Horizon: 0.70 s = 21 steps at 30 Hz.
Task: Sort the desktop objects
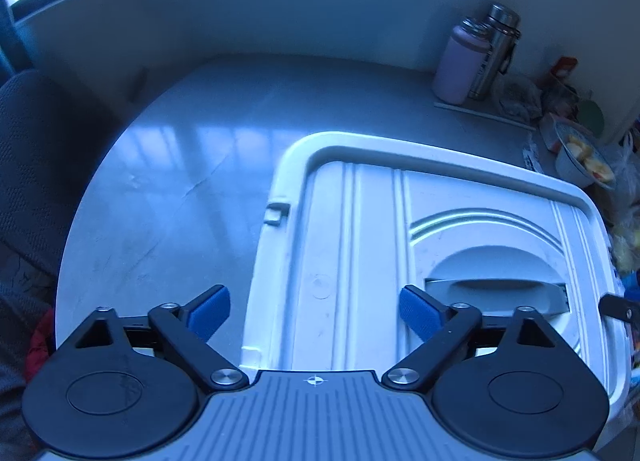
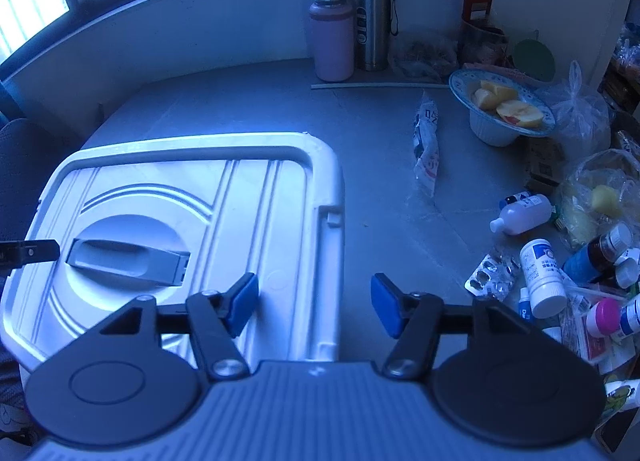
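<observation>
**Lid on the box, clutter still loose at the right**

Left gripper (image 1: 314,315): jaws spread wide, nothing between the blue pads; it straddles the left edge of the white storage box (image 1: 276,261). Right gripper (image 2: 314,303): jaws parted, empty, over the box's right edge.

The box lid is on, grey handle (image 2: 128,259) lying flat in its round recess, between the two claws.

Sorting looks barely begun, or the box has yet to be opened: medicine bottles (image 2: 542,279), a blister pack (image 2: 492,275) and a small white bottle (image 2: 522,215) lie scattered on the table right of the right claw, apart from it.

Farther: a crumpled wrapper (image 2: 426,141), a bowl of fruit slices (image 2: 500,107), a pink flask (image 2: 331,37) and a steel flask (image 2: 371,17) by the wall.
</observation>
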{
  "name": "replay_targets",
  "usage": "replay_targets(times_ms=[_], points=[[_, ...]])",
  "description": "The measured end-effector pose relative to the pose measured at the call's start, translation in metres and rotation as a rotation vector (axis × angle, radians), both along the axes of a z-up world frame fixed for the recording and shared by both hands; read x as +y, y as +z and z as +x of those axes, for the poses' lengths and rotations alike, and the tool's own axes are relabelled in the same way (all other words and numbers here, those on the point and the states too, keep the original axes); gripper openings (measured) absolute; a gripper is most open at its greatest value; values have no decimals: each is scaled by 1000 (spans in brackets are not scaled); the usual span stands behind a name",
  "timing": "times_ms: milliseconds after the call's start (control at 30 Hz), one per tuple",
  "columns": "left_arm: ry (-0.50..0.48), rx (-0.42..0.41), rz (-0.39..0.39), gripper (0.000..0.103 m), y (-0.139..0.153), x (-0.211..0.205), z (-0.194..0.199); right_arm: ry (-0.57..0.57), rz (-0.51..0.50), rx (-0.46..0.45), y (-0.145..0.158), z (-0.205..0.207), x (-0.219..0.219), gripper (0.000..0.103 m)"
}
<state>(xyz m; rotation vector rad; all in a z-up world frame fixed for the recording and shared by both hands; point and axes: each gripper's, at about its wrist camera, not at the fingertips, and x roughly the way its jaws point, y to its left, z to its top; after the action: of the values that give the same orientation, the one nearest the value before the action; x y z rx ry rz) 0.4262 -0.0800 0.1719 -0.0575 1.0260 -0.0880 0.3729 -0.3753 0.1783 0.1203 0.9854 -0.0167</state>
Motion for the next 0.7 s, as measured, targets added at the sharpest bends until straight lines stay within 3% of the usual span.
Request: replay_targets(times_ms=[133,200,300,533,700], points=[[18,-15,-4,95,-1,2,-4,14,0,-10,6,-5,10,64],[27,-21,6,95,-1,1,-7,13,9,-14,-13,1,-15,65],[35,-60,14,94,6,-1,-19,0,41,-48,-9,-10,-14,65],[-9,-156,0,94,22,-2,-62,-8,66,-117,-4,-58,6,70],[-35,-261,30,95,28,4,-121,-11,60,-212,-3,-112,32,77]])
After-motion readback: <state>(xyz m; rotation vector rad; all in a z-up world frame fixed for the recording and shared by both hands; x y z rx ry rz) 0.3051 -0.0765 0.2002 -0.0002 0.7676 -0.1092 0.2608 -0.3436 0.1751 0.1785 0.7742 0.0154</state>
